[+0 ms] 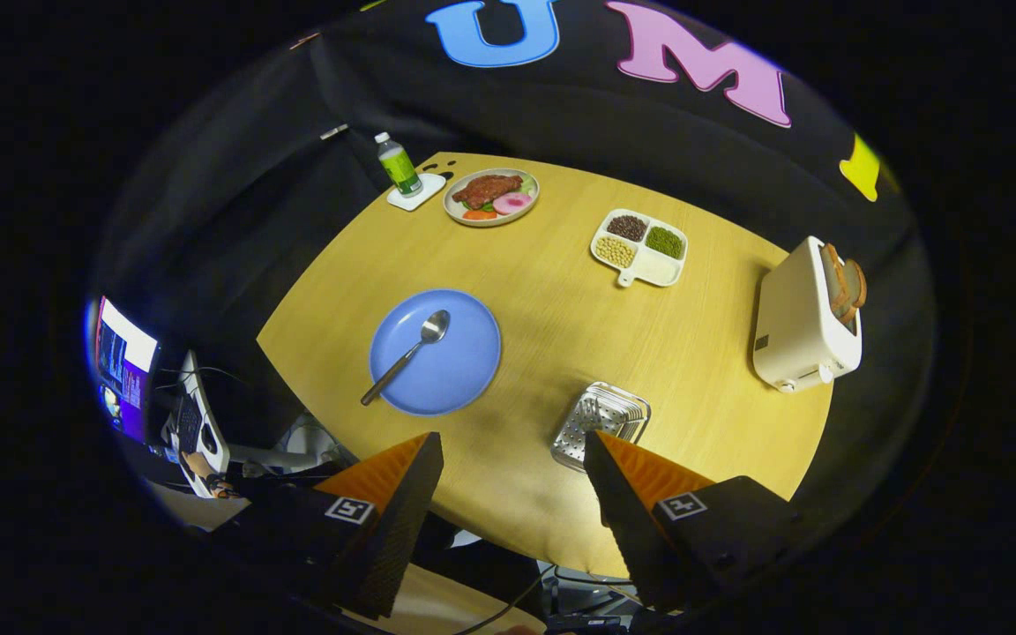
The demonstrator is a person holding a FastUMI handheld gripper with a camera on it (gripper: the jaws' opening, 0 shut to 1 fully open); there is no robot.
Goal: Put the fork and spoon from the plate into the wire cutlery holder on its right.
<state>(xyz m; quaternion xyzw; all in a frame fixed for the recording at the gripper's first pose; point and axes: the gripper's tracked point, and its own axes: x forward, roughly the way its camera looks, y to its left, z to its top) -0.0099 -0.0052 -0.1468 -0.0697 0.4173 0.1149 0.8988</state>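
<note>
My jaws hang open and empty above the worktop (561, 353). The spoon (407, 355) lies flat on the blue plate (464, 370), wire holder (601, 423) beside it; I risk the handle skidding from my pinch

Your right finger (627, 481) covers the holder's (601, 423) near corner; its contents can't be told. Monitor (124, 370) too blurred.

A green-labelled bottle (399, 165) is standing on a white coaster (415, 192) at the desk's (552, 326) far edge, beside a food plate (491, 197); a divided dish (639, 248) and a white toaster (806, 319) holding bread (845, 282) are sitting further right.
</note>
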